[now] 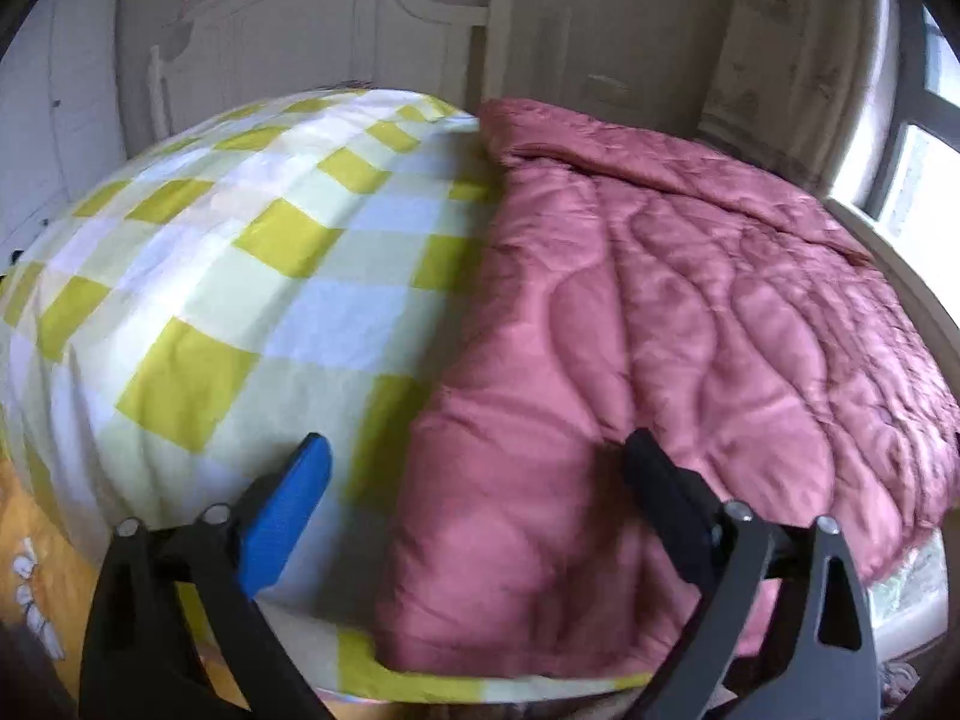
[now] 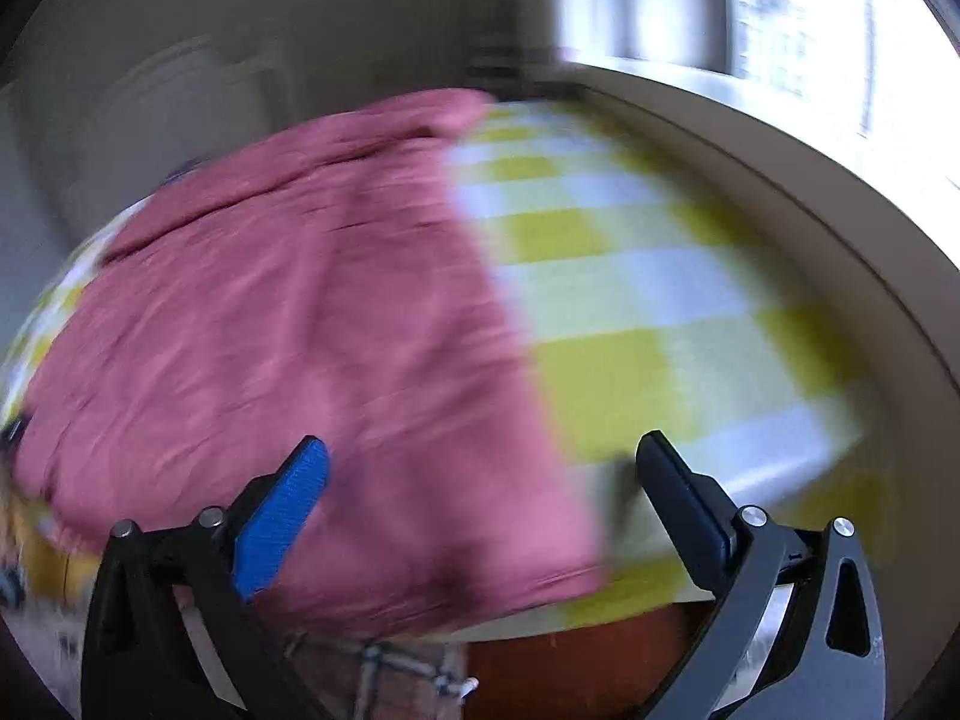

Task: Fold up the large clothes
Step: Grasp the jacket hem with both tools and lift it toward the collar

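Left wrist view: a pink quilted comforter (image 1: 660, 330) is seen lying on the bed, over a yellow, white and pale green checked sheet (image 1: 210, 276). The comforter appears already doubled, since only part of the sheet is covered and its long edge runs up the middle of the bed towards the white headboard (image 1: 312, 30). Its near corner hangs close to the foot of the bed, directly between the fingers of the left hand-held gripper (image 1: 474, 450), whose jaws are spread wide and hold nothing. The blue pad (image 1: 288, 516) is seen over bare sheet beside the comforter's edge, and the black finger (image 1: 666, 492) over the quilted surface.

In the right wrist view, which is blurred by motion, the same comforter (image 2: 288, 312) is seen with checked sheet (image 2: 630, 300) exposed beside it, towards the bright window (image 2: 780, 18). The right hand-held gripper (image 2: 480, 456) is likewise released, with the comforter's near edge between its fingers and nothing gripped.

The step in hand is judged to be a re-grasp between folds. The next move would call for both near corners of the comforter to be pinched through all layers, so that the near end can be lifted and carried towards the headboard without the layers sliding apart.
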